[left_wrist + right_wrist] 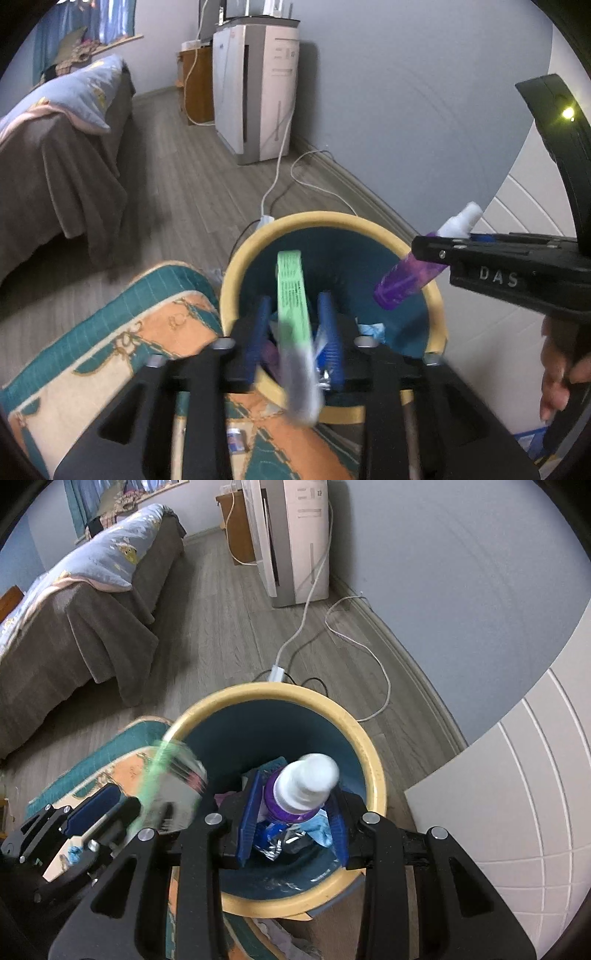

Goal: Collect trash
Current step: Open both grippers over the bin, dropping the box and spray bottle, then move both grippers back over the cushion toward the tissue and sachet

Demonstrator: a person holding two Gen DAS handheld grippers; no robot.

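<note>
Drop-off step, basically: both grippers are over the yellow-rimmed trash bin (373, 760) in the lower middle of the frame. The left gripper (295, 332) has its jaws apart, and the green-edged flat packet (293, 317) sits loose between them, blurred, so I think it's already slipping toward the bin, but can't swear to it. The right gripper (293, 812) is clenched on the purple spray bottle (303, 786), white cap up, right above the wrappers (284, 840) inside. Next move: let the bottle go over the opening, without clipping the rim.
</note>
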